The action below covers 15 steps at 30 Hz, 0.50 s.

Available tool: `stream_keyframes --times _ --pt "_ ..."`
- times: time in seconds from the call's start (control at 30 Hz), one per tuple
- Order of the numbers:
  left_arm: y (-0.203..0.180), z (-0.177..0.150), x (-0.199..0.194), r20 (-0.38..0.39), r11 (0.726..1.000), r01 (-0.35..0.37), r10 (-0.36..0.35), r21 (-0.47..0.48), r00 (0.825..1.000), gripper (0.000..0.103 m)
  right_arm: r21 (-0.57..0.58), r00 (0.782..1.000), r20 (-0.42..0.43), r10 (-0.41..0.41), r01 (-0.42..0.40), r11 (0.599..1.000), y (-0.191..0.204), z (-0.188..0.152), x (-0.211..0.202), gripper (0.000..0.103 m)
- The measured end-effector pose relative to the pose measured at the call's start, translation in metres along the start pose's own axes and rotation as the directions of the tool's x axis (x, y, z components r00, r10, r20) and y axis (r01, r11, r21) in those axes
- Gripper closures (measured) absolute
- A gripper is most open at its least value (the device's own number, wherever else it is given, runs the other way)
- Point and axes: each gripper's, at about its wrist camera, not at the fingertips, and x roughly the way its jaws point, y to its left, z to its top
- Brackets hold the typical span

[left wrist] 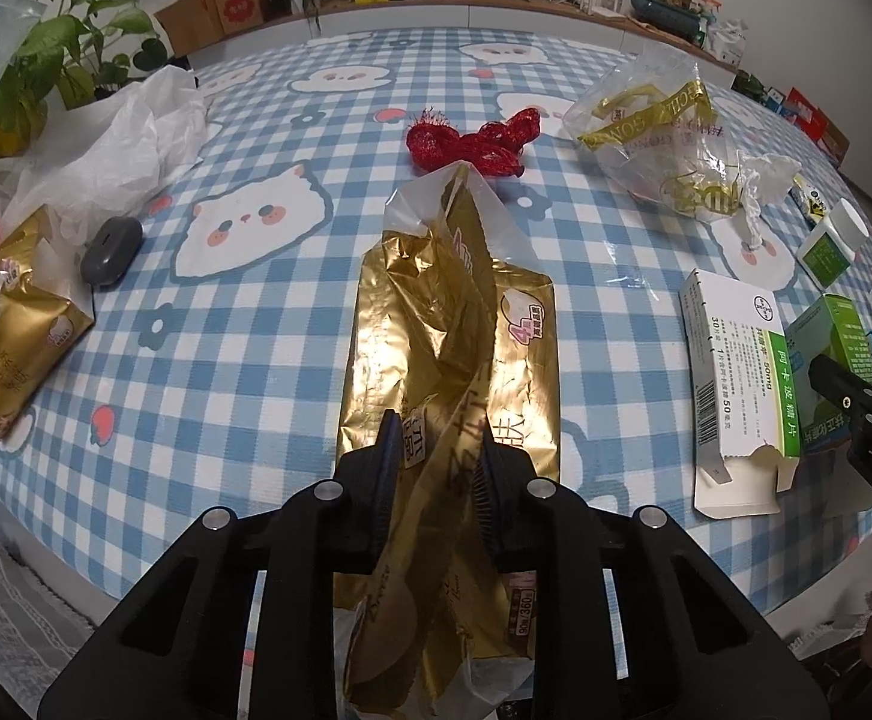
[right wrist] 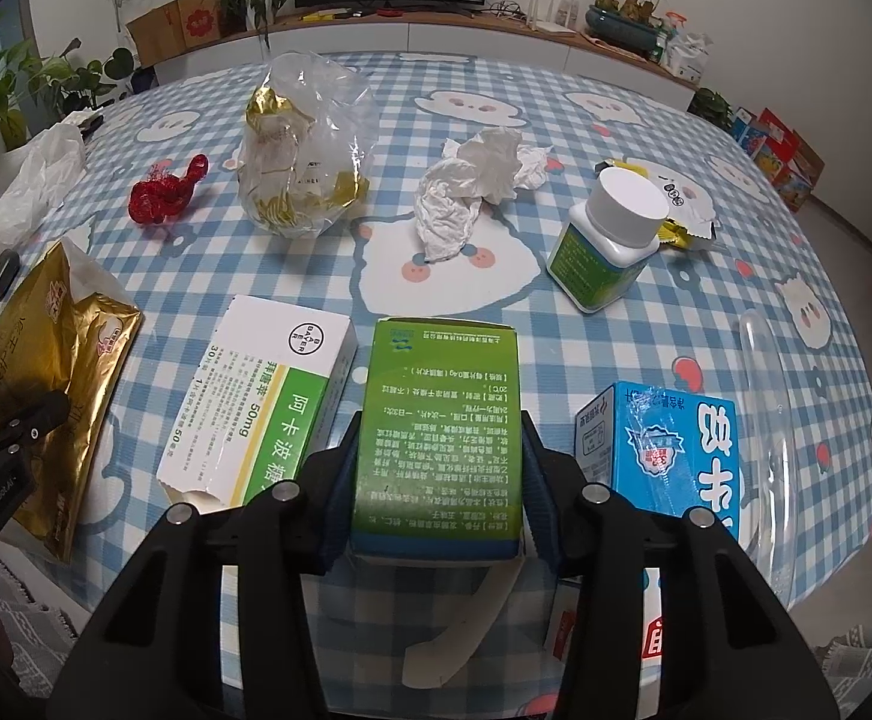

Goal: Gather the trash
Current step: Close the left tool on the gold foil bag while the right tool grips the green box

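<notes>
My left gripper (left wrist: 440, 450) is shut on a gold foil tissue wrapper (left wrist: 436, 324) that stretches forward over the blue checked tablecloth (left wrist: 255, 312); the wrapper also shows at the left of the right wrist view (right wrist: 51, 372). My right gripper (right wrist: 436, 450) is shut on a green medicine box (right wrist: 439, 420), held between both fingers. The right gripper also shows at the right edge of the left wrist view (left wrist: 856, 414). A white Bayer medicine box (right wrist: 261, 402) lies just left of the green box.
On the table lie a red mesh scrap (right wrist: 165, 192), a crumpled clear bag with gold ribbon (right wrist: 303, 150), crumpled tissue (right wrist: 472, 186), a white-capped pill bottle (right wrist: 610, 240), a blue box (right wrist: 676, 450), a white plastic bag (left wrist: 117, 150) and another gold pack (left wrist: 9, 336).
</notes>
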Motion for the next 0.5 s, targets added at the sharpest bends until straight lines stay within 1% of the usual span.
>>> stream_keyframes --times 0.2,0.5 --pt "0.0034 -0.0003 -0.0009 0.009 1.000 0.011 -0.011 -0.006 1.000 0.097 0.010 1.000 0.003 0.007 -0.007 1.000 -0.0013 -0.0023 -0.0021 0.058" --pt "0.0037 -0.0004 -0.0086 0.030 1.000 0.029 -0.029 -0.008 0.999 0.102 0.017 1.000 0.005 0.011 -0.011 1.000 -0.0029 -0.0061 -0.0080 0.058"
